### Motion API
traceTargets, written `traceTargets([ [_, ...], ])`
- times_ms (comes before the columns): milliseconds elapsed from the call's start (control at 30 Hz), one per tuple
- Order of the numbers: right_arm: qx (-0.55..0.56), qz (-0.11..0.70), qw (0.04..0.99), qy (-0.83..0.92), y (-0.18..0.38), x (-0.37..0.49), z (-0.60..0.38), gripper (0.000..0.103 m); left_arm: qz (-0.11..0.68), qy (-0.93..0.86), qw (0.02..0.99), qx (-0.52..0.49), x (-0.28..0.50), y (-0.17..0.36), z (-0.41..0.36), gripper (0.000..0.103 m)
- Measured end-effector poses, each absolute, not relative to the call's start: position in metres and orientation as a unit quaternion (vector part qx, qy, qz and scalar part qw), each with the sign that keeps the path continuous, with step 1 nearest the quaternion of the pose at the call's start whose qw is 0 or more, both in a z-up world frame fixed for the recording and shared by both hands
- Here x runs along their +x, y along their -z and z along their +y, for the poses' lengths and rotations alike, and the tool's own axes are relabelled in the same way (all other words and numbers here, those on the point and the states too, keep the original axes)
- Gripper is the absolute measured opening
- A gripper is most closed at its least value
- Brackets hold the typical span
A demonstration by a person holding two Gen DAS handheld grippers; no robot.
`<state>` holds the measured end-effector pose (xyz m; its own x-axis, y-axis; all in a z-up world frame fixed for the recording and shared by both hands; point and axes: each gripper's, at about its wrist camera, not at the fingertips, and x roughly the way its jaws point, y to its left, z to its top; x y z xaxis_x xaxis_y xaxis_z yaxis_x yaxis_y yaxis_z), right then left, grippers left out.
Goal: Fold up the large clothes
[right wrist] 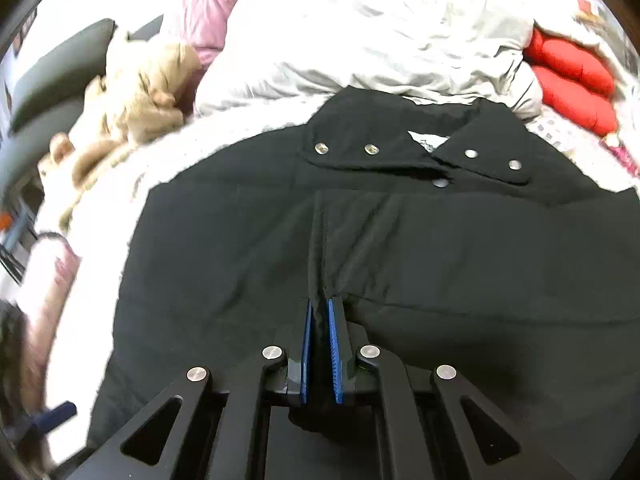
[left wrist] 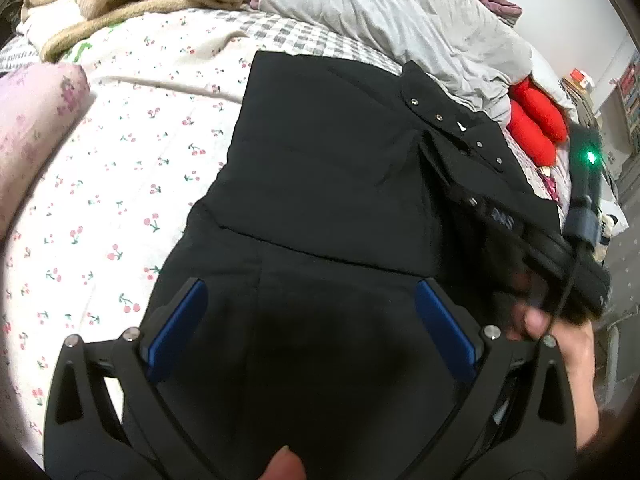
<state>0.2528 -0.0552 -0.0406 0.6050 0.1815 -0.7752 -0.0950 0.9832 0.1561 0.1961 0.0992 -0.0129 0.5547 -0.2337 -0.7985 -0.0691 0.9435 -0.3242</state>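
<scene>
Right wrist view: the right gripper (right wrist: pixel 320 312) has its blue pads nearly together, pinching a raised ridge of the black coat (right wrist: pixel 248 248).

Left wrist view shows the left gripper (left wrist: pixel 312 296) with jaws spread wide above the coat's dark fabric, nothing between the pads. The coat lies spread on a cherry-print bedsheet (left wrist: pixel 120 184), its snap-button collar (right wrist: pixel 416 152) toward a rumpled grey duvet (right wrist: pixel 380 40) at the far side. A beige fleece blanket (right wrist: pixel 140 96) is heaped at the left beyond the coat, and a red cushion (right wrist: pixel 572 80) sits at the right beside the duvet. In the left wrist view, a hand (left wrist: pixel 568 344) at the right edge grips the other tool's handle.
</scene>
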Motion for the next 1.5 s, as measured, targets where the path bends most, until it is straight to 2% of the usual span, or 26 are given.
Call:
traceTargets([
  [33,0.060,0.453,0.885,-0.083,0.049,0.258,-0.055,0.019,0.468,0.049,0.869,-0.156,0.195,0.011,0.099,0.103],
  [67,0.070,0.478,0.870,-0.095,0.057,0.265,-0.055,0.043,0.467,0.050,0.870,-0.149,0.194,0.009,0.098,0.103],
  [100,0.086,0.520,0.842,-0.115,0.074,0.273,-0.053,0.054,0.466,0.050,0.872,-0.144,0.193,0.009,0.099,0.103],
  [200,0.082,0.505,0.849,-0.130,0.066,0.269,-0.051,0.065,0.466,0.046,0.873,-0.134,0.191,0.007,0.102,0.103],
  [300,0.076,0.497,0.852,-0.149,0.046,0.252,-0.055,0.066,0.469,0.042,0.874,-0.124,0.188,0.003,0.106,0.103],
  [433,0.048,0.481,0.864,-0.142,0.018,0.218,-0.081,0.078,0.480,0.021,0.870,-0.112,0.179,-0.002,0.114,0.103],
  [800,0.058,0.499,0.862,-0.074,-0.031,0.069,-0.230,0.086,0.520,0.033,0.850,-0.079,0.113,-0.013,0.137,0.103],
  [933,0.081,0.526,0.845,-0.048,-0.033,0.024,-0.279,0.087,0.559,0.074,0.817,-0.116,0.087,-0.001,0.151,0.103],
  [1200,0.168,0.564,0.807,-0.035,-0.012,-0.056,-0.361,0.087,0.614,0.135,0.759,-0.169,0.039,0.025,0.172,0.103],
  [1400,0.222,0.592,0.774,-0.031,0.027,-0.085,-0.384,0.086,0.643,0.129,0.727,-0.206,0.018,0.049,0.189,0.103],
  [1500,0.250,0.596,0.762,-0.033,0.041,-0.089,-0.390,0.086,0.672,0.146,0.685,-0.240,0.011,0.078,0.182,0.102],
])
